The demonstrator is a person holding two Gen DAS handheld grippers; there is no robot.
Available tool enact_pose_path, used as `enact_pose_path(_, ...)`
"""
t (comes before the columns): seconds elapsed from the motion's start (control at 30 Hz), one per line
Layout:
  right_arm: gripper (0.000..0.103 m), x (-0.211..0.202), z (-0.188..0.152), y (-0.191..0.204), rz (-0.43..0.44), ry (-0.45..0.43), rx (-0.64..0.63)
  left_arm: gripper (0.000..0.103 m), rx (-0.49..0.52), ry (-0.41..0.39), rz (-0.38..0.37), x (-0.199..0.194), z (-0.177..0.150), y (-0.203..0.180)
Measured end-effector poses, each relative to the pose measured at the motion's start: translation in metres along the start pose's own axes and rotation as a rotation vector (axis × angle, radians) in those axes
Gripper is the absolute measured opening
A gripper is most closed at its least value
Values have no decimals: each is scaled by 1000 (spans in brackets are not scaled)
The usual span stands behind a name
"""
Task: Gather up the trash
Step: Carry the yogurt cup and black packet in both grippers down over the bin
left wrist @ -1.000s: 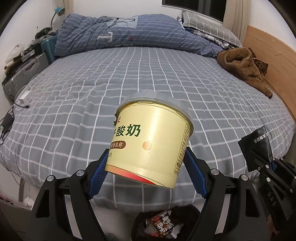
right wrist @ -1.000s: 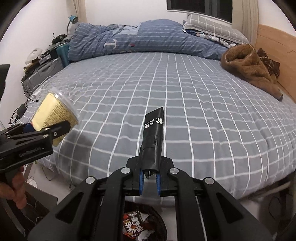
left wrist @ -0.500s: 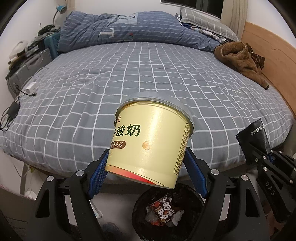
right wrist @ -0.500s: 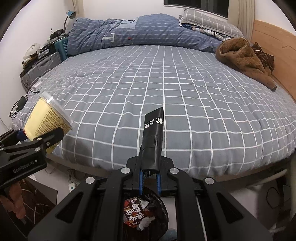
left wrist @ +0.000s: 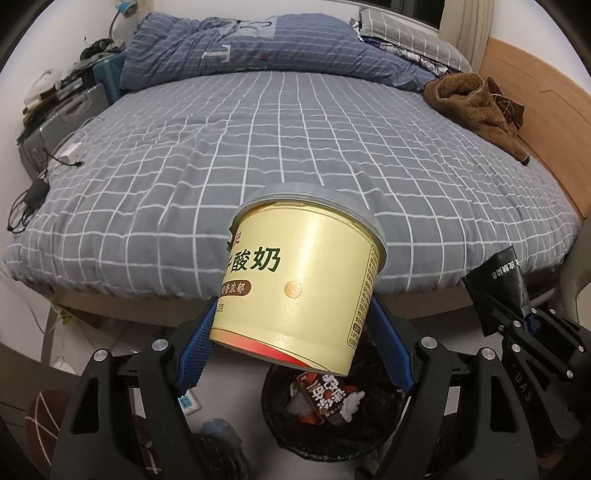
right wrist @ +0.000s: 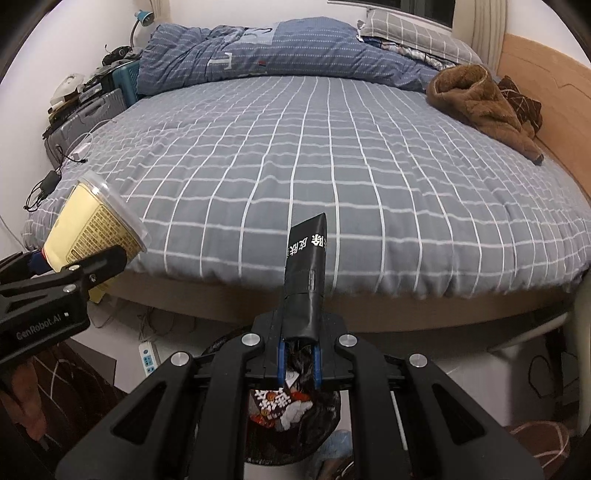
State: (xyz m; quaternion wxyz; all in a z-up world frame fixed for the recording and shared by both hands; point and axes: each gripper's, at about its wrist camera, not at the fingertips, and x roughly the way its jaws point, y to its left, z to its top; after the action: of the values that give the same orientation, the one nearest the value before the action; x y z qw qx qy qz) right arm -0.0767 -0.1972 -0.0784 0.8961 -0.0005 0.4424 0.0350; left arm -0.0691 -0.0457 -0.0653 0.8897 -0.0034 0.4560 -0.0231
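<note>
A bed spread with a grey white-checked cover carries a rumpled blue duvet and checked pillow at its far end, a brown fleece garment by the wooden headboard side.

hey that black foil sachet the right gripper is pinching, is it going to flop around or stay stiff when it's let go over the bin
The black foil sachet stands straight up from the right gripper, so it is probably fairly stiff. It looks flat and thin, likely light, so it may flutter rather than drop straight into the black trash bin.
</note>
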Motion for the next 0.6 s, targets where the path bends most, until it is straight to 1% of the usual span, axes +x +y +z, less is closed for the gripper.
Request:
enact_pose_path(0.2, 10, -10, -17, 2, 12, 30, 6, 76, -20, 32, 21, -4, -17, 11)
enact_pose_path(0.37, 10, -16, -25, 9, 23, 50, -21, 76, -26, 76, 37, 0, -39, 21)
enact_pose_path(0.5, 10, -12, -35, 14, 23, 83, -30, 76, -31, 109, 40, 3, -53, 26)
enact_pose_path(0.6, 10, -6, -43, 18, 34, 114, -44, 76, -17, 118, 46, 7, -59, 27)
